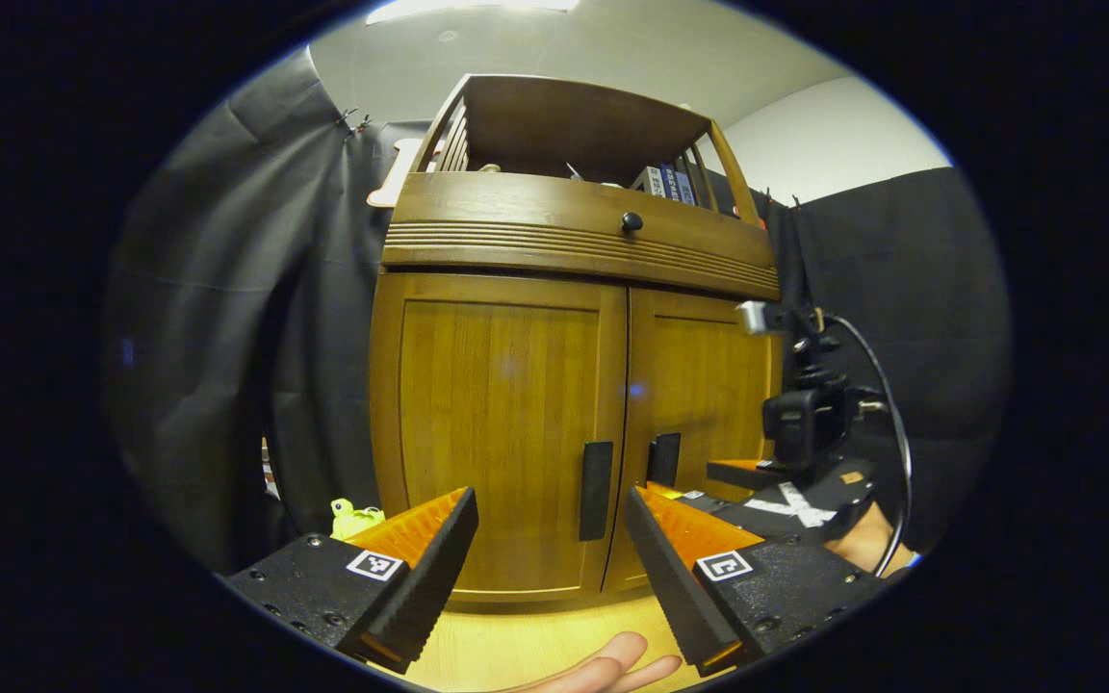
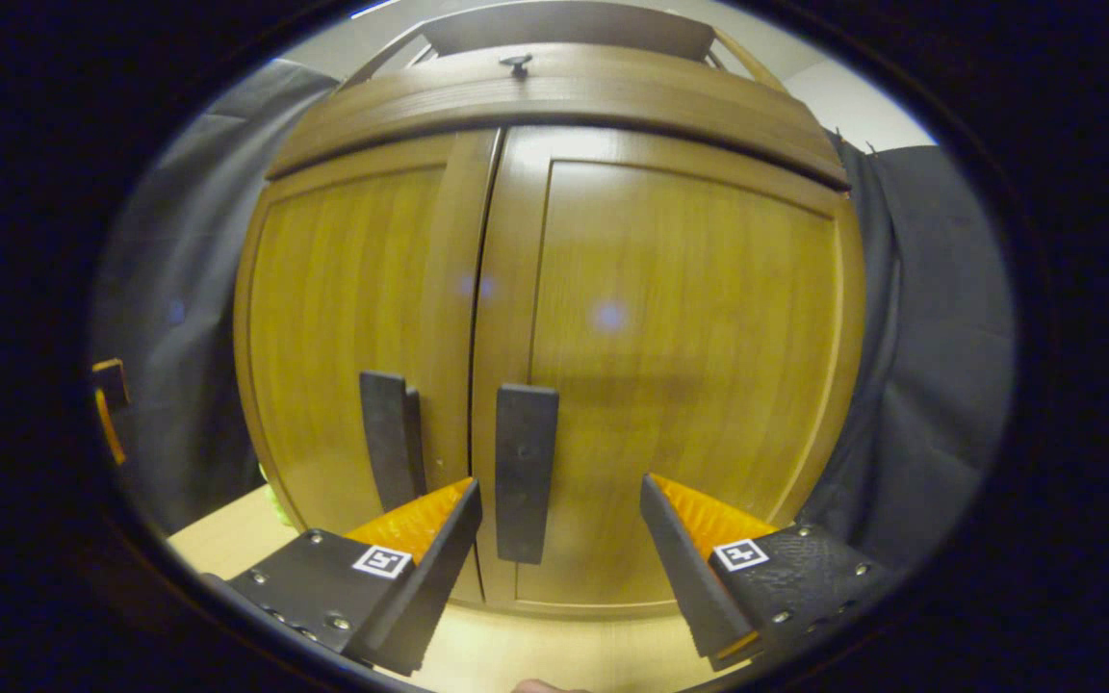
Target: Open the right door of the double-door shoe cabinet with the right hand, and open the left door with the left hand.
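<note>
Cabinet (image 1: 516, 423) stands on a light wood worktop (image 1: 535, 645), straight ahead in both views. Both doors shut: left door (image 1: 497, 433), right door (image 1: 704, 385), narrow seam between them. Dark vertical handles flank the seam, left handle (image 1: 596, 490), right handle (image 1: 664, 459). Drawer with small round knob (image 1: 631, 222) above the doors, open shelf with books (image 1: 665, 181) on top.

Left gripper (image 1: 550, 505) fingers apart, nothing between them, aimed at the left handle and apart from it. A hand (image 1: 603, 669) shows at the bottom edge of the left gripper view.

Right gripper (image 2: 559, 500) fingers apart, close to the right door; the right handle (image 2: 526, 472) sits in line between them, no contact visible. In the left gripper view this gripper (image 1: 805, 452) is low at the right door, cable trailing.

Small yellow-green thing (image 1: 352, 518) on the worktop left of the cabinet, too small to identify.
</note>
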Available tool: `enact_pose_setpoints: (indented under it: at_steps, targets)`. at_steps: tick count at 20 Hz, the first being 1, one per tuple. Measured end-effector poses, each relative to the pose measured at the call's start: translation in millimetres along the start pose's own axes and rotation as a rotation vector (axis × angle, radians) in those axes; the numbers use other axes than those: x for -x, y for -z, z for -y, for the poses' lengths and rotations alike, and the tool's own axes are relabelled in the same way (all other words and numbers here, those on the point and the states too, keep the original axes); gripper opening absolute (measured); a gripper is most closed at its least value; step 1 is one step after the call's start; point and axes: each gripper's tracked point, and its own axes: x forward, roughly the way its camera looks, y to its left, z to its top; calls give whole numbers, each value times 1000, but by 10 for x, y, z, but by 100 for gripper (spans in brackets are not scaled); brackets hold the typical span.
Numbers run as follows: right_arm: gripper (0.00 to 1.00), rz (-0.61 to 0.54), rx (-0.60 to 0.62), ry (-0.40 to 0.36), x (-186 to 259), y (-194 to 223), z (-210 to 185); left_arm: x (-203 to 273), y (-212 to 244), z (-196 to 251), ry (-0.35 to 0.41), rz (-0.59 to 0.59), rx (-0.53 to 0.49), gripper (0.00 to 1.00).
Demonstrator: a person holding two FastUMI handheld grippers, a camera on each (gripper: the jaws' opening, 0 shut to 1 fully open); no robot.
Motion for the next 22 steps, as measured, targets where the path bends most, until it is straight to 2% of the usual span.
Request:
enact_pose_setpoints:
  at_steps: [1,2,3,5,7,8,11,12,19,20,22]
  targets:
    - [98,-15,-5,-7,-68,61,-43,-5,3,-1,0,-6,4,91]
    - [94,-25,-15,-14,-118,119,-73,-17,14,-6,-1,-12,8,92]
    - [98,-34,-29,-9,-181,169,-57,-25,18,-14,-2,-18,11,92]
    - [88,-61,-62,-12,-209,187,-46,-41,15,-15,-1,-23,11,91]
    - [77,-36,-72,-15,-175,105,-52,-43,14,-25,-6,-25,13,91]
    - [77,-25,-82,-67,-158,117,-142,-58,26,-28,-9,-28,17,91]
    - [32,-30,-73,-86,-159,191,-155,-78,44,-32,-13,-41,17,92]
    - [28,-23,-75,-86,-141,207,-178,-75,64,-36,-14,-47,17,91]
    - [27,0,-69,-141,142,243,-124,-89,73,-34,-13,-62,21,91]
    - [28,1,-66,-148,186,254,-123,-90,61,-43,-15,-60,19,95]
    - [28,-1,-65,-169,176,242,-135,-108,53,-49,-22,-56,19,95]
